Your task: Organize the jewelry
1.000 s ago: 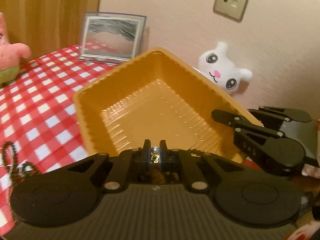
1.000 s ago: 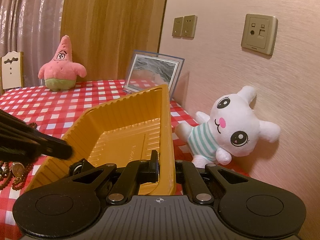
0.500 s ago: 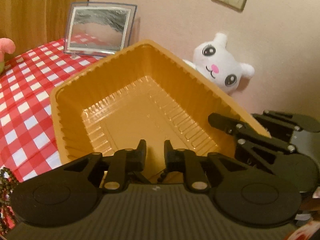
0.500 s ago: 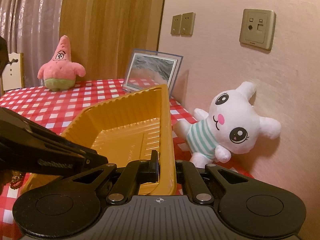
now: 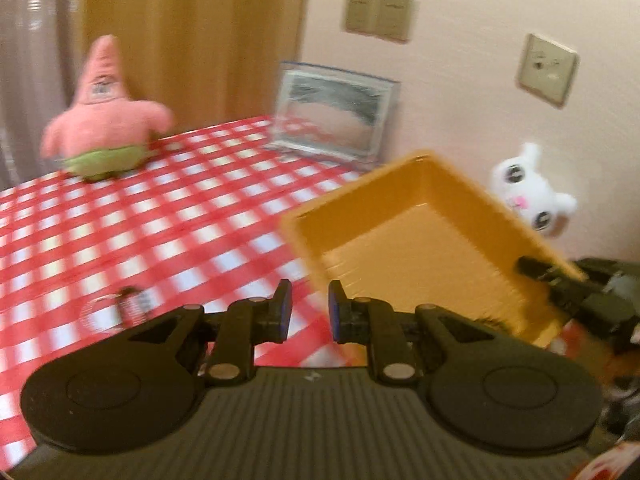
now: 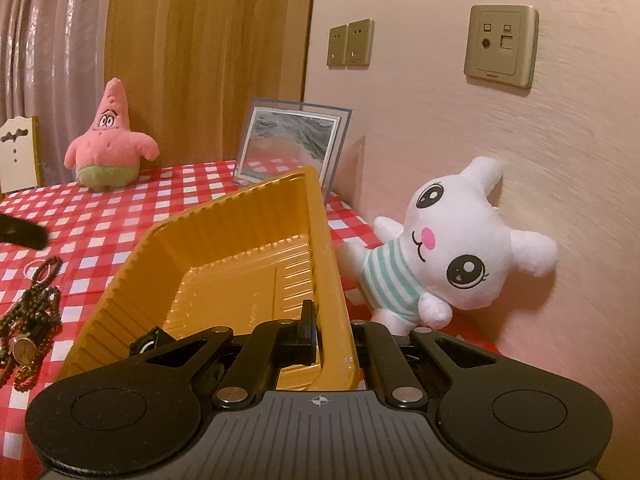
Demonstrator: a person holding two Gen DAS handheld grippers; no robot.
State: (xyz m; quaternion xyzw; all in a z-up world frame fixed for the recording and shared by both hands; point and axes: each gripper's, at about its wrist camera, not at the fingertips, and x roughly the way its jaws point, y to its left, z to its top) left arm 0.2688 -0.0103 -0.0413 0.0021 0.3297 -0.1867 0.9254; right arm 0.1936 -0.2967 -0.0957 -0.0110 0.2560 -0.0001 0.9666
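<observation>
The right gripper (image 6: 326, 330) pinches the near wall of the yellow tray (image 6: 224, 240), tipping it up off the desk (image 6: 120, 216). The left gripper (image 5: 306, 312) is spread a little, holding nothing. The bead necklaces (image 6: 30, 320) and a ring (image 6: 34, 267) lie on the desk beside the tray. They look left to go in.

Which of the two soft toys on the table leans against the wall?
The white bunny in the striped shirt leans against the wall beside the yellow tray. The pink starfish stands free, farther back.
</observation>
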